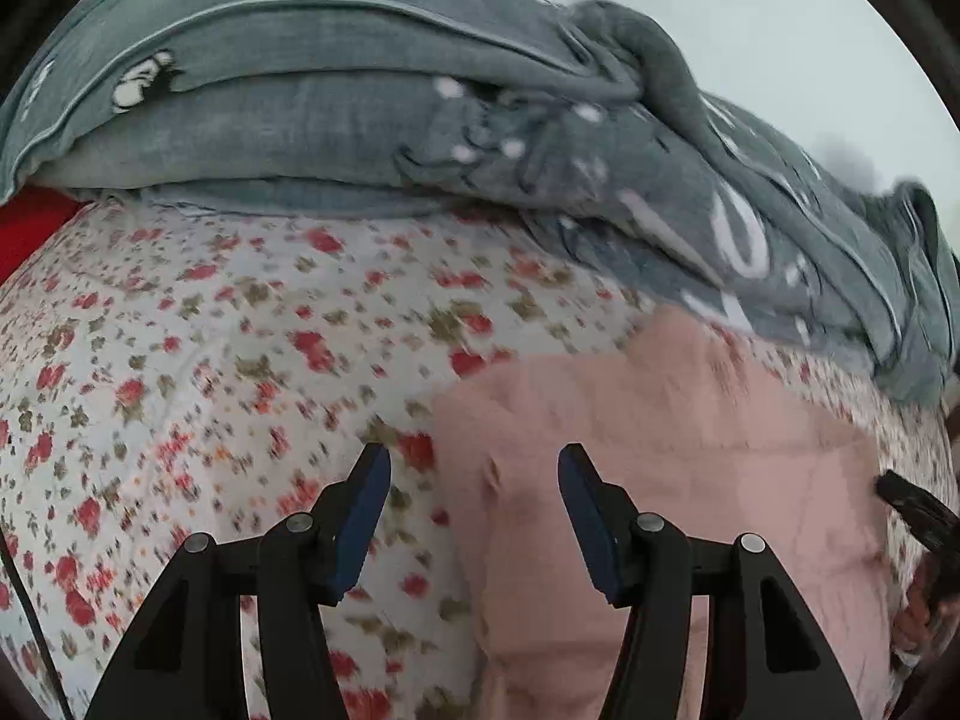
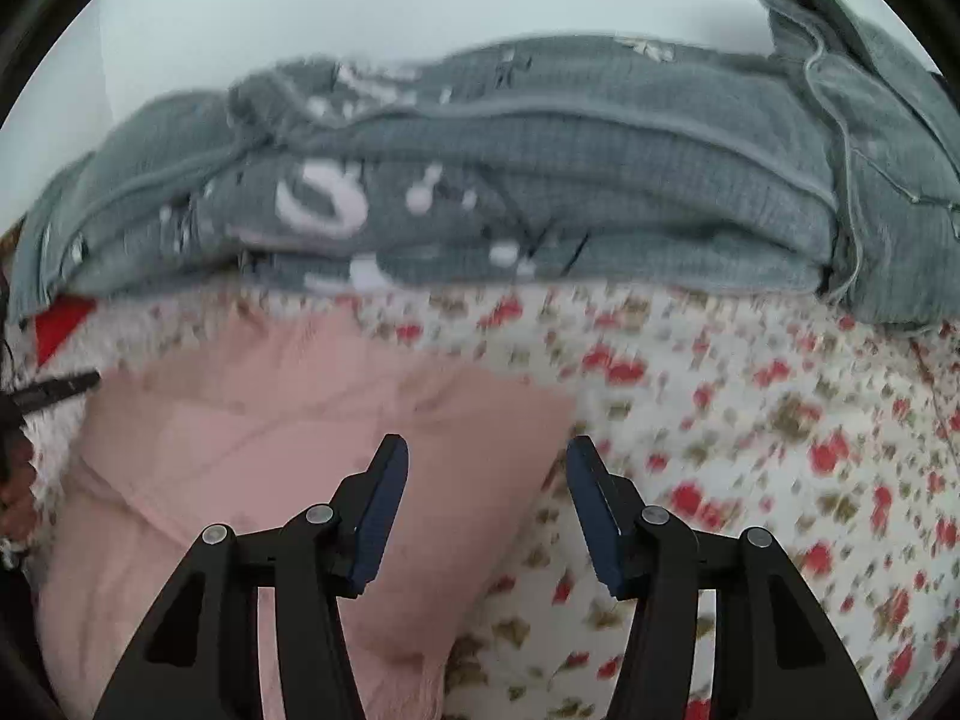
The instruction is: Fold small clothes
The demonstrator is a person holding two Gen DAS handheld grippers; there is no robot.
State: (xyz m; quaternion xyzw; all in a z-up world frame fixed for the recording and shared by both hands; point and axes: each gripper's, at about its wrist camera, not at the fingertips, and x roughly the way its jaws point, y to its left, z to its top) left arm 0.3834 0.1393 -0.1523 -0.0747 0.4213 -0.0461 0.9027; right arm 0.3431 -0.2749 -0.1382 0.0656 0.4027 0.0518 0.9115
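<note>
A pink garment (image 1: 660,468) lies flat on a flower-printed sheet (image 1: 210,360), and its near end runs out of the picture at the bottom in both wrist views, so its full outline cannot be made out. The left tool (image 1: 474,468) hangs above the garment's left edge with its jaws apart and nothing pinched between them; one finger sits over the sheet, the other over the pink cloth. The right tool (image 2: 487,462) hangs above the garment's right edge, jaws likewise apart and empty. Whether either tool touches the cloth cannot be told from these angles. Beyond the garment a heap of grey bedding (image 2: 540,180) with white markings lies bunched across the sheet; its folds hide whatever is under it, and the print is too blurred to read. A scrap of red cloth (image 1: 30,234) pokes out from beneath the grey heap, mostly covered. At the frame edge of each view a dark finger of the other tool shows, cut off.
</note>
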